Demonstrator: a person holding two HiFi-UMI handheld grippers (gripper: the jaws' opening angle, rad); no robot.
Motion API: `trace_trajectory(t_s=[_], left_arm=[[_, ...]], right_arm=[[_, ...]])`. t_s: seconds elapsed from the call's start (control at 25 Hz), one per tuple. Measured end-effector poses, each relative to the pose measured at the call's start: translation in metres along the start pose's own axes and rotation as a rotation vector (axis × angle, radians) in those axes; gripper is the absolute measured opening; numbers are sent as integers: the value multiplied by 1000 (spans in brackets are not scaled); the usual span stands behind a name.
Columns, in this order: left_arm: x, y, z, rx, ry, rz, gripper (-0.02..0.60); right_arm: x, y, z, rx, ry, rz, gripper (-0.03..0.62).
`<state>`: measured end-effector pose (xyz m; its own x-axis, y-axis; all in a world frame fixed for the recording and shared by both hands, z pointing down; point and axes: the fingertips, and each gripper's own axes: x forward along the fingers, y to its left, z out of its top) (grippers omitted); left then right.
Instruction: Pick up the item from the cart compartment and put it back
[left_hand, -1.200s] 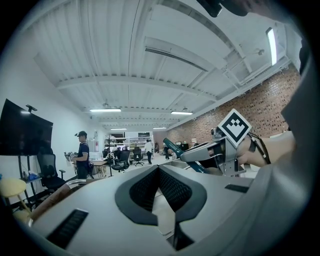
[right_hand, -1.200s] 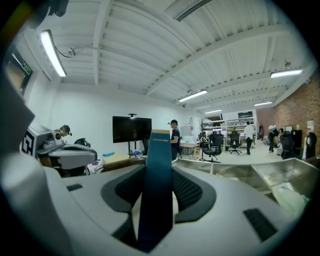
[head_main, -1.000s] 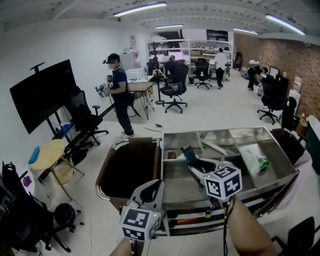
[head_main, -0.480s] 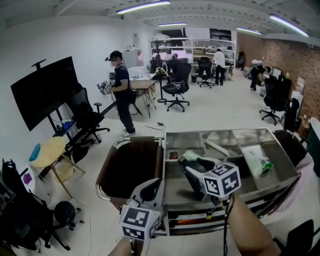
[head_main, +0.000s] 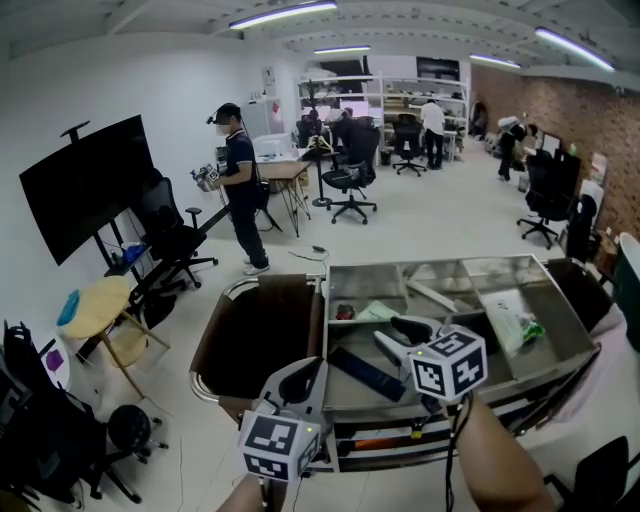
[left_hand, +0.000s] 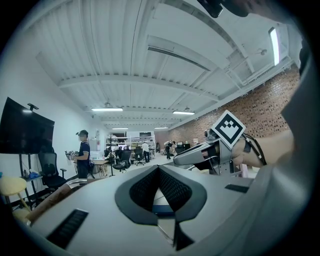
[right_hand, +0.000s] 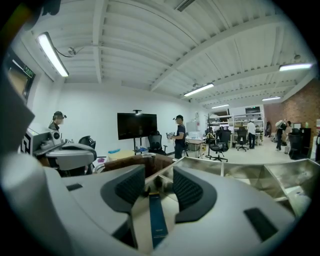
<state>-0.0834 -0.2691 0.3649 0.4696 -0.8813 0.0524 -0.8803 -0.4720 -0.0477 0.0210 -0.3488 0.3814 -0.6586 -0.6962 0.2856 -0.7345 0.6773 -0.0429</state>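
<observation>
A flat dark blue item (head_main: 368, 372) lies on the floor of the steel cart's (head_main: 560, 335) front left compartment. My right gripper (head_main: 392, 336) hovers just above its right end. In the right gripper view the item (right_hand: 158, 220) runs along the gap below the pads (right_hand: 131, 186), which do not touch it. That gripper (right_hand: 152, 186) is open and its jaws are closing. My left gripper (head_main: 307, 370) hangs in front of the cart's near left corner. In the left gripper view its pads (left_hand: 145, 187) meet at the tip, with nothing held.
A brown bag (head_main: 255, 335) hangs on the cart's left end. Other compartments hold a green-and-white packet (head_main: 510, 320), a pale item (head_main: 378, 312) and a small red thing (head_main: 343, 312). A person (head_main: 240, 190) stands further back among office chairs and desks.
The blue item was held up in my right gripper a second ago. It came down, was let go, and now lies flat in the compartment, with the gripper drawn back slightly to the right.
</observation>
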Motion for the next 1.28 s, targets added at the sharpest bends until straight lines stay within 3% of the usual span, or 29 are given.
trace_trajectory(t_s=[0.08,0.2,0.52,0.8,1.0,1.28], left_arm=[[0,-1,0,-3,2,0,0],[-1,-3,-1,-1,1,-2,0],[-6,-15,-1,-5,6,-20,0],[-14,-29,-1,3,5,-40,0],[-22,-40,0,10,9,-47,0],[-34,-47,-10,4,24,-39,0]], right_arm=[[-4,-2,0,4,-1,-20,164],[-14,-5,-1,19,-8,-56,24],[-56,-5,10,70,-111,-101,17],[-106,9,15,106,-206,-89,17],[-134,17,-6,86,-200,-117,17],[-150,18,-42,141,-161,-139,15]])
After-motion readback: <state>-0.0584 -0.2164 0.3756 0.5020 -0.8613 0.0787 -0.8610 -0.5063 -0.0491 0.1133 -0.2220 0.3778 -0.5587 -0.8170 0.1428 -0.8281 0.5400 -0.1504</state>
